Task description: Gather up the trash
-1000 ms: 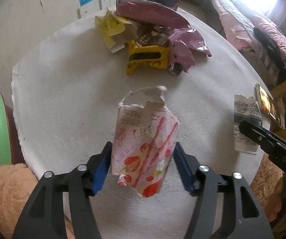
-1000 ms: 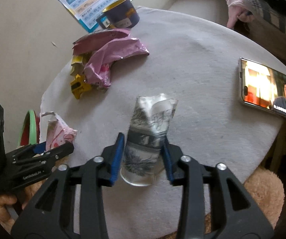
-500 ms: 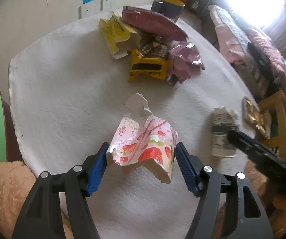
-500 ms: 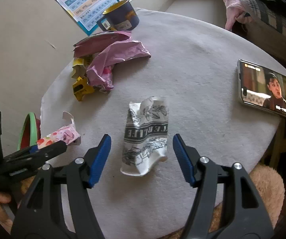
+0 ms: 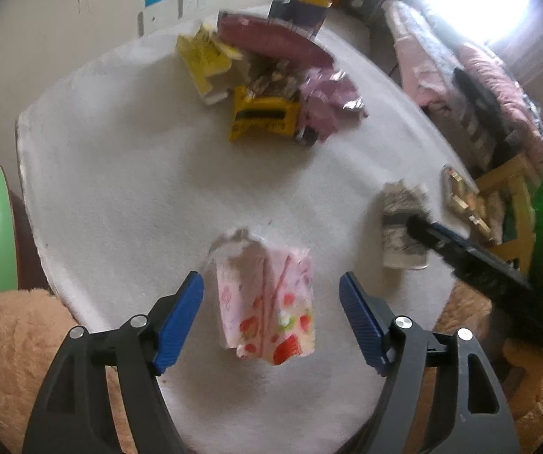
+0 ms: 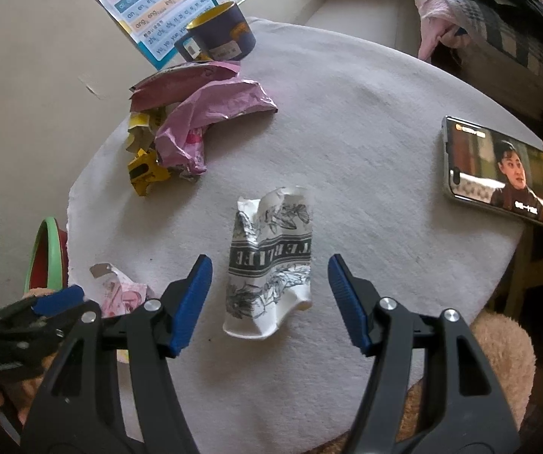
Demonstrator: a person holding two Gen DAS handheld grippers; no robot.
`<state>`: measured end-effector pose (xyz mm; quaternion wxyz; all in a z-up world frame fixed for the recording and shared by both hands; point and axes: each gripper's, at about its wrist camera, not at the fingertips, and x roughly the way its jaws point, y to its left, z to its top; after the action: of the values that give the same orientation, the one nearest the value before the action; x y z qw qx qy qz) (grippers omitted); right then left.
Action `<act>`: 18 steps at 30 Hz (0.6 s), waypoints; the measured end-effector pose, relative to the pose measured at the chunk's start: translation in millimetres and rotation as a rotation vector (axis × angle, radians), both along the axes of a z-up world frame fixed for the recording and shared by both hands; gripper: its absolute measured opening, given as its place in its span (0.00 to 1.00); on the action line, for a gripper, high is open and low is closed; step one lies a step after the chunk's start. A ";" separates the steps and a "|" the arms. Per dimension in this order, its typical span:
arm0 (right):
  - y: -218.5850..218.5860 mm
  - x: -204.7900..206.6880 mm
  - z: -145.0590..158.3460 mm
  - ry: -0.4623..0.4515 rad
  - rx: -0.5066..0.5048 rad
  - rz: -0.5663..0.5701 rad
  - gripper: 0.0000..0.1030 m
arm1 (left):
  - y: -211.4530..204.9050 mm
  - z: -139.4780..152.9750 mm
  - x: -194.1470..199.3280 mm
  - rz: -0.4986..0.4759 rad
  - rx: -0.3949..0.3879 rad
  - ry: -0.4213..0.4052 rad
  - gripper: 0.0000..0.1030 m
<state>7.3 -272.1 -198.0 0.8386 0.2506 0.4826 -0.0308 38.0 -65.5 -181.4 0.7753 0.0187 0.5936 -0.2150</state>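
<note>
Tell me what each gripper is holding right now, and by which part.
Nothing. The left gripper stands open around the pink strawberry carton; the right gripper around the crushed paper cup.

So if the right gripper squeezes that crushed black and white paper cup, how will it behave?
The crushed paper cup will probably give and flatten further, since its wall is already creased. It looks empty, so likely light. Lying dented on the table cloth, it seems unlikely to roll.

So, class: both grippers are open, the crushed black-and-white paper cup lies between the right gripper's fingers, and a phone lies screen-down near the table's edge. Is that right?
Not quite. The phone lies screen-up, its lit picture plain in the right wrist view. The rest holds: the left gripper and the right gripper are open, and the paper cup lies between the right one's fingers, untouched.
</note>
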 end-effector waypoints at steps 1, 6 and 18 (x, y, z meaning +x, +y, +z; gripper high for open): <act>-0.5 -0.6 1.0 -0.003 -0.003 -0.002 0.60 | 1.4 -4.3 -0.2 0.008 0.011 0.005 0.69; -0.9 1.6 -0.1 0.004 -0.006 -0.009 0.54 | -1.3 -27.1 2.7 0.029 0.048 0.033 0.67; 11.6 6.7 0.4 0.011 -0.020 0.053 0.27 | -5.7 -27.0 -2.7 0.022 0.045 -0.015 0.45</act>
<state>13.9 -260.4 -197.6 0.8390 0.2292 0.4933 -0.0148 35.3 -71.2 -208.4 0.7815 0.0312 0.5925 -0.1929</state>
